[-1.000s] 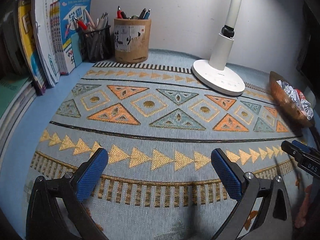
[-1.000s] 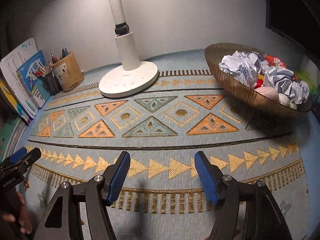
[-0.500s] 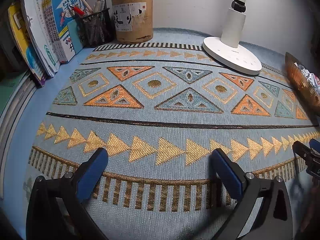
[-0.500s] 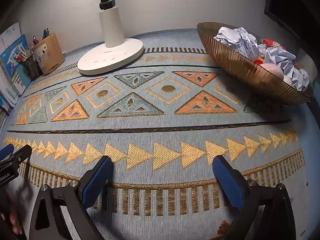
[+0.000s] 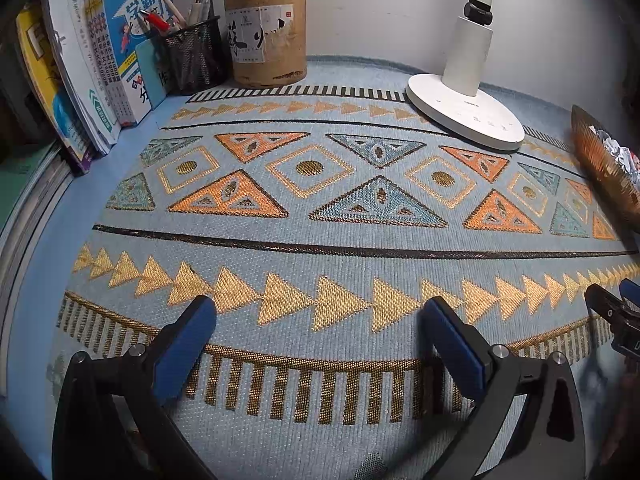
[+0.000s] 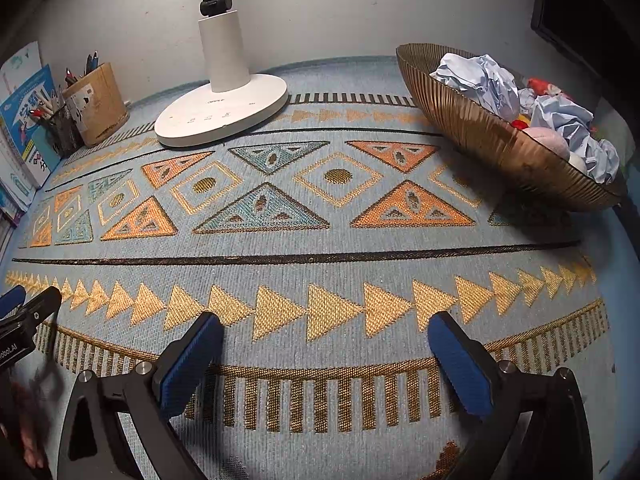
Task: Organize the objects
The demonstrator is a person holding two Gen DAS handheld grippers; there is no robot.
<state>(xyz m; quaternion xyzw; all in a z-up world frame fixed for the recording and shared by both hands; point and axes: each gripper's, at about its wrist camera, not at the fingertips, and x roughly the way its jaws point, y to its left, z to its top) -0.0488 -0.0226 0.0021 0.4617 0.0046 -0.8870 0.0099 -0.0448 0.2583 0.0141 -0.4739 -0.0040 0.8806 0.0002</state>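
Note:
My left gripper [image 5: 319,312] hangs open just above the patterned mat [image 5: 320,208], with nothing between its blue pads. My right gripper [image 6: 325,326] is open wide over the same mat, also empty. A ribbed bronze bowl [image 6: 480,140] at the right holds crumpled pale-blue paper [image 6: 480,80] and several small soft balls; its edge shows in the left wrist view [image 5: 600,164]. At the far left stand a tan pen cup [image 5: 266,36] and a black mesh pen cup [image 5: 192,60], both with pens in them.
A white lamp base [image 5: 466,114] [image 6: 222,110] sits at the back middle against the wall. Upright books [image 5: 100,60] line the left side. A dark screen [image 6: 580,12] stands behind the bowl. A hand [image 6: 24,440] shows at the lower left.
The right gripper's jaws went from half open to wide open. Both views have tipped down toward the mat, so the lamp, cups and bowl sit higher in the frames.

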